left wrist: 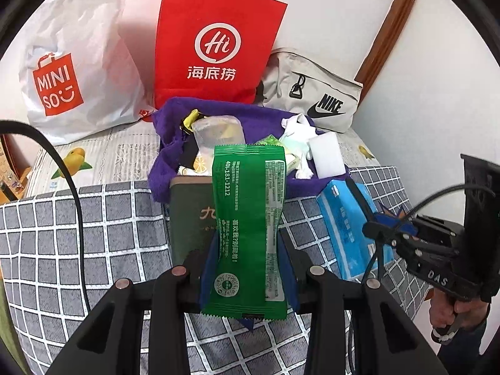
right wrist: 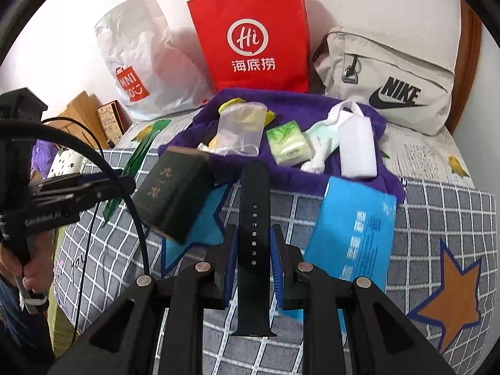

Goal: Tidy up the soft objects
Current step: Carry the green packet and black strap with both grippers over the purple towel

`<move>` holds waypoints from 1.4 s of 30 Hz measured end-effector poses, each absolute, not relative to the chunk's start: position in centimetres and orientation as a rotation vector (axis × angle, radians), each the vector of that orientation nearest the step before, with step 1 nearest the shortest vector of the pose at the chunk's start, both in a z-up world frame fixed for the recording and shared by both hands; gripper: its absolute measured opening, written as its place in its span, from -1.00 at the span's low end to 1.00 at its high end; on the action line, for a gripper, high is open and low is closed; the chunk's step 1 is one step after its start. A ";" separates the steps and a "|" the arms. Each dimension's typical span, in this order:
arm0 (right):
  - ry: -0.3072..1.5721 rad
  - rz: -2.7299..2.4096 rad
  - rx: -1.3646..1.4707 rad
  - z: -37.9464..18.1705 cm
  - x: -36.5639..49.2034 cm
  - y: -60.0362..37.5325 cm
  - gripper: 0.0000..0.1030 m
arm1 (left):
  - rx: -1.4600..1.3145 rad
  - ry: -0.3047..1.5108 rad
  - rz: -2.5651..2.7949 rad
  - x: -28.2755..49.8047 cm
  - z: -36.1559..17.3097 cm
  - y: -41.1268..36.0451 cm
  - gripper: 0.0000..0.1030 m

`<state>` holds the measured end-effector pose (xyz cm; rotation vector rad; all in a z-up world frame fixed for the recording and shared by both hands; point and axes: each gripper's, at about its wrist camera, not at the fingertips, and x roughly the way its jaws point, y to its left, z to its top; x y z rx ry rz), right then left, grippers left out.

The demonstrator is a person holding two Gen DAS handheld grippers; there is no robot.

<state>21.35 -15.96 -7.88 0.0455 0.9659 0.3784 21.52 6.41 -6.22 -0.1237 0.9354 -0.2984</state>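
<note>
My left gripper (left wrist: 248, 250) is shut on a green foil packet (left wrist: 248, 218) and holds it upright above the checked blanket. My right gripper (right wrist: 253, 250) is shut on a black watch strap (right wrist: 253, 218), held lengthwise between the fingers. Ahead lies a purple towel (right wrist: 281, 97) carrying a clear pouch (right wrist: 239, 128), a green tissue pack (right wrist: 289, 145), a white sponge block (right wrist: 357, 143) and a white cloth (right wrist: 322, 150). A dark green box (right wrist: 172, 193) and a blue tissue pack (right wrist: 353, 231) lie at the towel's near edge.
A red paper bag (right wrist: 253, 37), a white Miniso bag (right wrist: 140, 62) and a beige Nike bag (right wrist: 390, 81) stand against the wall behind the towel. The grey checked blanket (right wrist: 437, 212) covers the bed. Boxes (right wrist: 93, 115) sit beyond the left edge.
</note>
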 end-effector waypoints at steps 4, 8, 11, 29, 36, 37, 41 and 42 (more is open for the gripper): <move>0.960 0.362 0.056 -7.5 22.9 -16.0 -0.60 | -0.121 0.927 -0.292 22.3 -5.9 6.5 -0.32; 0.957 0.350 0.054 -7.4 24.2 -15.9 -0.60 | -0.124 0.928 -0.288 23.1 -5.9 6.7 -0.32; 0.956 0.342 0.052 -7.4 25.1 -15.9 -0.60 | -0.126 0.925 -0.287 24.0 -5.8 6.8 -0.32; 0.991 0.358 0.089 -9.1 31.0 -16.4 -0.60 | -0.101 0.944 -0.283 30.1 -6.6 6.0 -0.32; 0.989 0.345 0.076 -9.5 33.5 -16.8 -0.60 | -0.103 0.965 -0.290 32.7 -7.6 5.9 -0.32; 0.989 0.343 0.070 -9.6 33.9 -16.8 -0.60 | -0.102 0.970 -0.291 33.1 -7.7 5.8 -0.32; 0.991 0.350 0.061 -10.1 35.8 -16.9 -0.60 | -0.112 0.992 -0.300 34.4 -8.2 5.7 -0.31; 0.991 0.350 0.056 -10.2 36.2 -16.8 -0.60 | -0.113 0.996 -0.298 34.7 -8.3 5.7 -0.31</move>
